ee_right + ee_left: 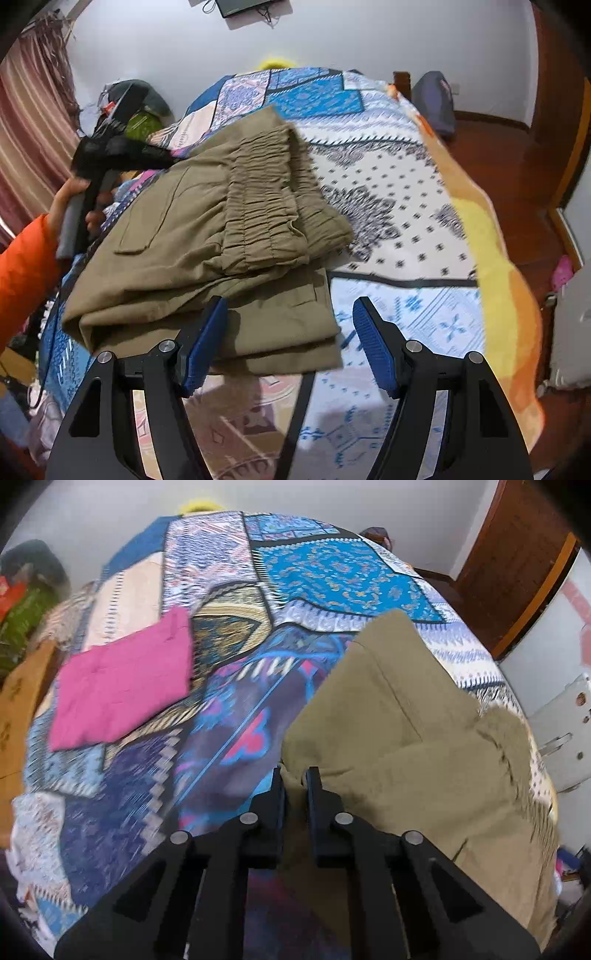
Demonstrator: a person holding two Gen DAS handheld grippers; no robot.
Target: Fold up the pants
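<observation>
The olive-khaki pants (207, 236) lie folded in a thick stack on the patterned bedspread (388, 206), elastic waistband on top. My left gripper (295, 775) is shut on an edge of the pants (406, 738); it also shows in the right wrist view (162, 157) at the stack's far left edge, held by a hand in an orange sleeve. My right gripper (290, 321) is open, its blue pads (207, 339) apart, just above the near edge of the stack and holding nothing.
A folded pink cloth (122, 683) lies on the bedspread (314, 568) to the left. Clutter and bags (26, 590) sit past the bed's left side. A wooden door (517, 561) and white appliance (561, 716) stand at right. A striped curtain (29, 129) hangs left.
</observation>
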